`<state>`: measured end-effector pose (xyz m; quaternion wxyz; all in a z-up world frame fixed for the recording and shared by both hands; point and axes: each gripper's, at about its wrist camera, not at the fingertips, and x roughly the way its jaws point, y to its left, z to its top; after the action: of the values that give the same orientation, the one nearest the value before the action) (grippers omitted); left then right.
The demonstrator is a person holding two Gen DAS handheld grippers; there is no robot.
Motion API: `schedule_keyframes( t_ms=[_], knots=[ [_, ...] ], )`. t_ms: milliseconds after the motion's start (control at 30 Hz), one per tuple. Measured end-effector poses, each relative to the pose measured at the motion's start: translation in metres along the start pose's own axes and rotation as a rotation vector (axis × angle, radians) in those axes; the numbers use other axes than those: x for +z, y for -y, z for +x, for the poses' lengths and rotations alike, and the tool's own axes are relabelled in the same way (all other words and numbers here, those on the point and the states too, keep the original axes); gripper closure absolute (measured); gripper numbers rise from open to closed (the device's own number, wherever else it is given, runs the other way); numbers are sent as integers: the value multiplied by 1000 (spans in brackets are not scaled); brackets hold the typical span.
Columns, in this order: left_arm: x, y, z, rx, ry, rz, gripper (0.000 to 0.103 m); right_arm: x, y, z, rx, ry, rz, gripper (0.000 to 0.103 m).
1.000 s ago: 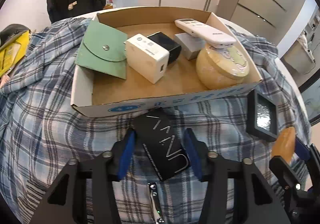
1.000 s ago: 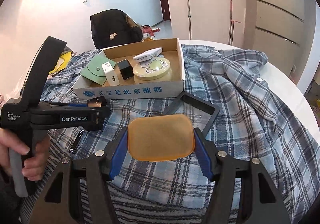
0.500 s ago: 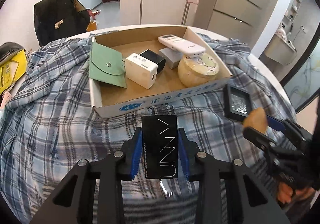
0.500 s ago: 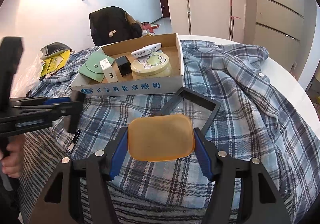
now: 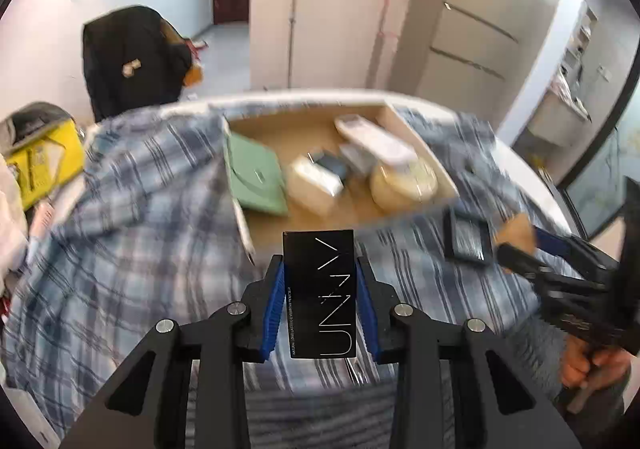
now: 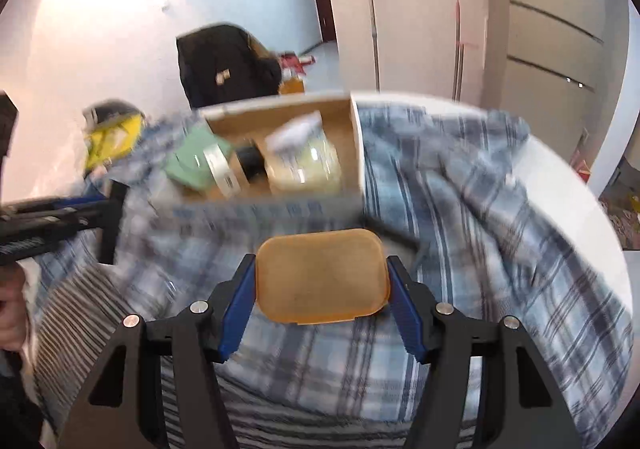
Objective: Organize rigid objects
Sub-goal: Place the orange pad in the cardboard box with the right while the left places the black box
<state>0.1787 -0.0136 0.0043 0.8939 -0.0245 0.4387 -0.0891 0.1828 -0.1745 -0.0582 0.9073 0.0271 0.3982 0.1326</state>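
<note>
Left gripper (image 5: 320,301): blue-padded fingers (image 5: 273,313) clamped on the long sides of a black carton (image 5: 319,293) with white lettering, held lengthwise above the plaid cloth (image 5: 132,249), its far end overlapping the near wall of the cardboard box (image 5: 240,217). Right gripper (image 6: 322,301): fingers clamped on an amber rounded-rectangular lid-like piece (image 6: 322,275); its underside is hidden. Cardboard box, toward the far edge of the round white tabletop (image 6: 560,185), blurred by motion: contents read as a green snap pouch (image 5: 256,179), a white block (image 5: 314,181), a dark cube (image 6: 249,161), a cream round tin (image 5: 404,183) and a white remote (image 5: 374,139) lying across the tin; labels illegible. Printing on the box's near wall is smeared. A black square frame (image 5: 468,239) lies on the cloth right of the box, partly covered in the right wrist view by the amber piece. Beyond the tabletop's far left edge: dark bag (image 5: 128,61), yellow item (image 5: 44,163), outline unclear.
</note>
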Motion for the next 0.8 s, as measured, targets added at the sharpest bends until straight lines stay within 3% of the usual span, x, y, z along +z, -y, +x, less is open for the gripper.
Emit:
schedule_keyframes(
  t_ms=[133,267,367,467,567,800],
  knots=[
    [31,-9,11,15,26,-45,67,51,-18,-18,-9,105,2,42],
    [51,-18,38,24,26,-92,67,98,-33,-6,-28,147,18,42],
    [53,-26,62,50,6,-127,67,110,-45,12,-44,175,-26,42],
    [49,-38,81,4,1,-174,67,98,-59,28,-78,221,-121,42],
    [42,-39,91,-44,12,-163,67,85,-51,56,17,134,-76,42],
    [32,-37,113,-45,-8,-154,67,74,-39,95,28,-20,-122,42]
  ],
)
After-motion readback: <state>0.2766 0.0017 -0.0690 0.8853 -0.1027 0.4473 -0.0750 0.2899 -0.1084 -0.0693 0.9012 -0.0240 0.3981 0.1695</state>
